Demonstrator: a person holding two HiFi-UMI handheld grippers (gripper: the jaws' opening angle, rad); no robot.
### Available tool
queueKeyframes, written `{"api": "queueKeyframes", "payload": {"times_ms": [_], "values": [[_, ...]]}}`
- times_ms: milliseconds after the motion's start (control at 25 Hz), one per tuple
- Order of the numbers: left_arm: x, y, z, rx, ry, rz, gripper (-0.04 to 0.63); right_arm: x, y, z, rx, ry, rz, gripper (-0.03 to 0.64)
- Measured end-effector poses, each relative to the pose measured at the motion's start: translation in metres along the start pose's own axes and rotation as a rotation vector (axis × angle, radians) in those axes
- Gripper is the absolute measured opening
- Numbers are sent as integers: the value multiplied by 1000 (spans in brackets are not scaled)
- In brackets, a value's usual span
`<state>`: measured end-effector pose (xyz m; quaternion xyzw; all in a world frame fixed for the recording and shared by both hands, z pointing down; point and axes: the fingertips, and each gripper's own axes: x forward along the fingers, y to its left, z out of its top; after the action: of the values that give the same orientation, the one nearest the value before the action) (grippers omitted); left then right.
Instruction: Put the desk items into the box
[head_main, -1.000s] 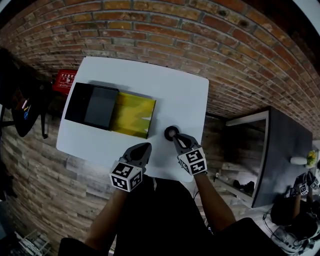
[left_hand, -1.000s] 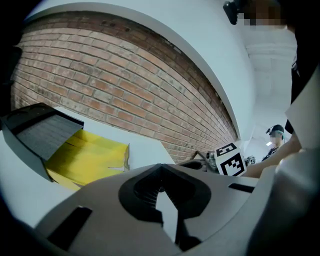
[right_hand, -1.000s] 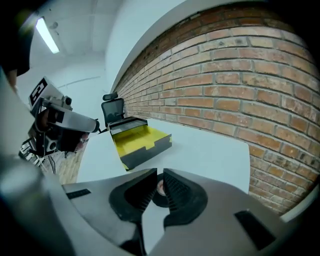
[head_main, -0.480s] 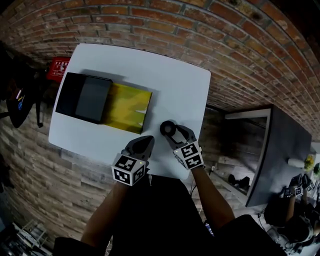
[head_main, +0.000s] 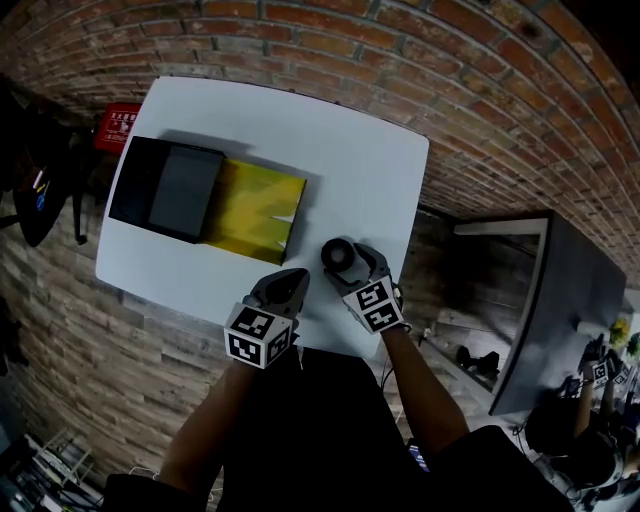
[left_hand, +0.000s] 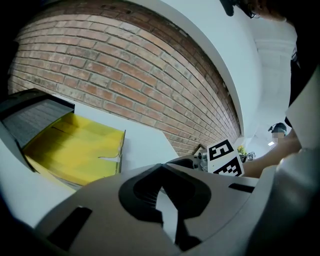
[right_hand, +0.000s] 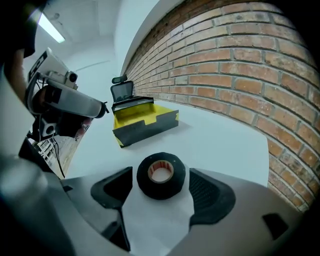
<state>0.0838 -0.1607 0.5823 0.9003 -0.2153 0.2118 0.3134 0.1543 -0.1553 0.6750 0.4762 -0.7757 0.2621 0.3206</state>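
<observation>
Item: roll of black tape (right_hand: 172, 182), lying flat on the white bench (head_main: 360, 170), lower centre of the head view, well apart from the open yellow box (head_main: 255, 208) at upper left. Right tool (right_hand: 162, 205): jaws just opened wide and set either side of the roll, pads not pressed on it. Left tool (left_hand: 159, 192): jaws pressed together, nothing held, near the bench's lower edge. Step judged: grasp. The roll is best centred between the pads and pinched squarely across its outer wall before lifting.

Left gripper (head_main: 292, 282) jaws together, right gripper (head_main: 341, 256) jaws just opened wide, tape roll (right_hand: 161, 175) between them
</observation>
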Motion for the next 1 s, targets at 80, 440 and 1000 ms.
{"api": "queueKeyframes", "payload": {"times_ms": [80, 440, 1000], "values": [[0, 2, -2, -6, 5, 7, 6, 4, 1, -1, -12, 11, 5, 341], [-2, 6, -8, -19, 15, 29, 6, 15, -1, -2, -57, 37, -2, 341], [-13, 14, -7, -26, -5, 51, 6, 14, -3, 2, -1, 14, -10, 337]]}}
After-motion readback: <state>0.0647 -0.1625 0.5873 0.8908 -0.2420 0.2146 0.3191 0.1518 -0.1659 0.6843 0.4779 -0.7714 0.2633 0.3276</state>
